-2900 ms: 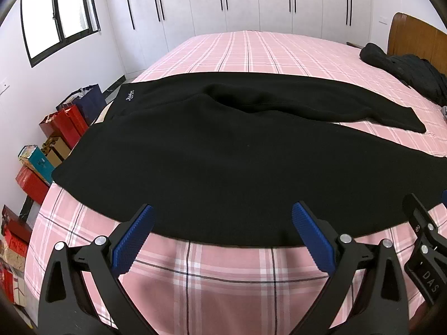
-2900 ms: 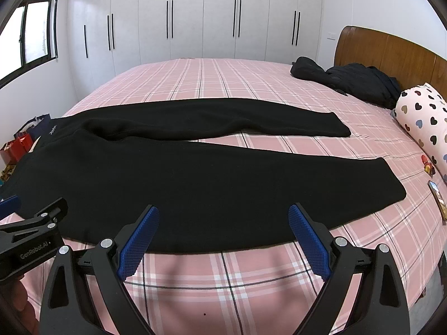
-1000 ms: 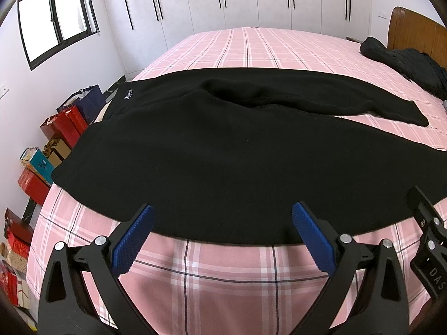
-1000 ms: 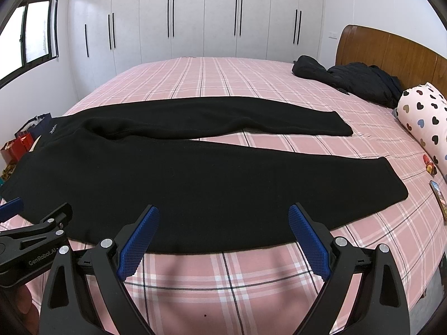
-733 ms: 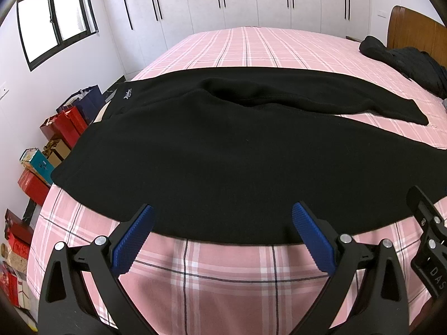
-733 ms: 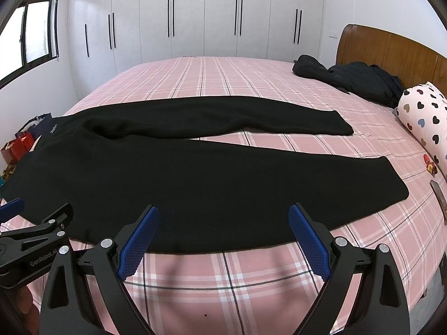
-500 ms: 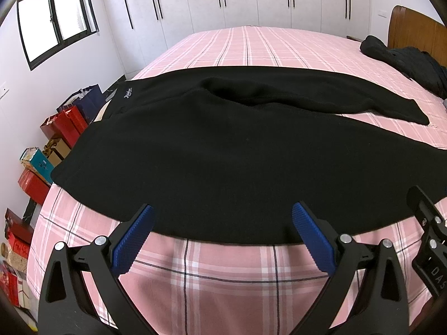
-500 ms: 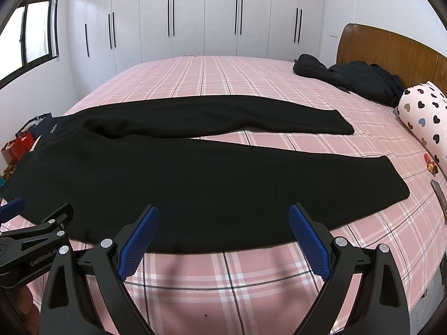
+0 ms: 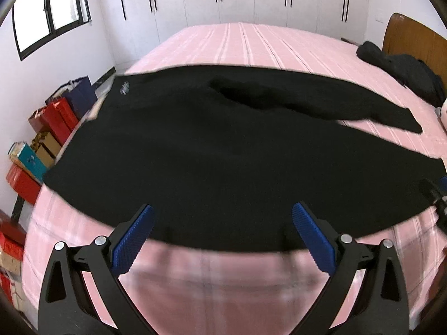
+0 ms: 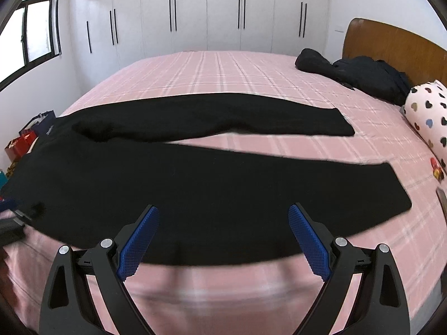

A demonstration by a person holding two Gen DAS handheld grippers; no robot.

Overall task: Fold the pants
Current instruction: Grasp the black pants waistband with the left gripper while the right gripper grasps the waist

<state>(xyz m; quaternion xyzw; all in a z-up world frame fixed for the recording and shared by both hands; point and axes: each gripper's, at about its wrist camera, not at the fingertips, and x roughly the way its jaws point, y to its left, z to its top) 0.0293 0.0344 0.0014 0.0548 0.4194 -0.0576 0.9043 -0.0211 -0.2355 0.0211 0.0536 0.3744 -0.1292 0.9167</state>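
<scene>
Left wrist | left hand-held gripper (image 9: 223, 240) agape – pants (image 9: 223, 150) hem between tips | right hand-held gripper (image 10: 223, 240) likewise

Near bedsheet (image 9: 212, 273) motion-blurred in both views; pants (image 9: 223, 150) right leg cut off at left-wrist frame edge; waistband logo (image 9: 124, 87) unreadable.

Black pants (image 10: 195, 184) of thick, matt, slightly fuzzy cloth lie on a bedsheet (image 10: 223, 72) of smooth pink woven cloth with a plaid pattern. The left gripper (image 9: 223, 240) and the right gripper (image 10: 223, 237) each have matt black plastic arms, shiny metal screw heads and blue fingertips (image 10: 139, 240) with a ridged, rubbery-looking texture. The headboard (image 10: 396, 44) is polished brown wood. The wardrobe doors (image 10: 206, 11) are glossy white with thin dark handles. A pillow (image 10: 427, 111) is soft cloth printed with hearts. The gift bags (image 9: 58, 114) look like glossy paper.
</scene>
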